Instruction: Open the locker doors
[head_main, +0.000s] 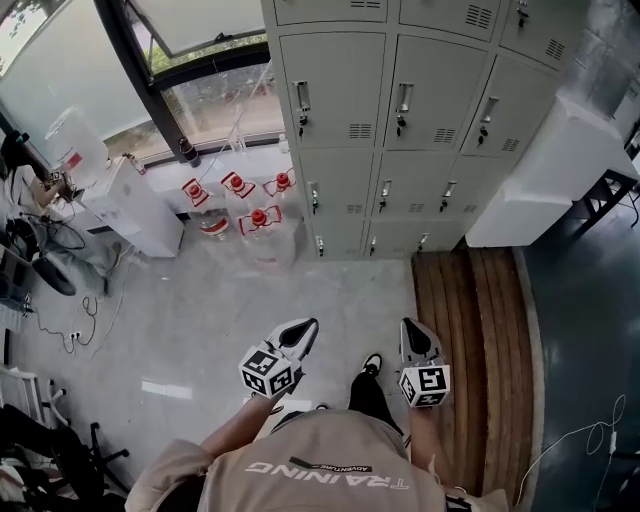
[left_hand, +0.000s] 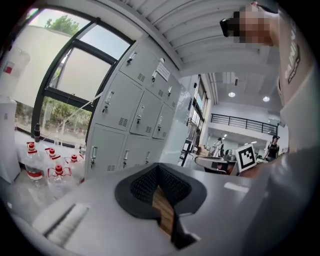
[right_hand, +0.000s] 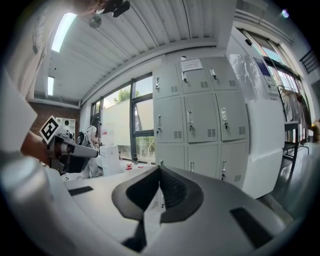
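Note:
A bank of grey lockers (head_main: 400, 120) stands against the far wall, every door closed, each with a small handle and lock. The same lockers (left_hand: 132, 117) show in the left gripper view and the lockers (right_hand: 200, 120) in the right gripper view, some way off. My left gripper (head_main: 305, 331) is held low in front of the person, jaws shut with nothing between them. My right gripper (head_main: 415, 330) is beside it, also shut and empty. Both point toward the lockers, well short of them.
Several large water bottles with red caps (head_main: 245, 205) stand on the floor left of the lockers. A white cabinet (head_main: 545, 175) sits to the right, above a wooden step (head_main: 470, 330). A white unit (head_main: 130, 205) and cables lie at left by the window.

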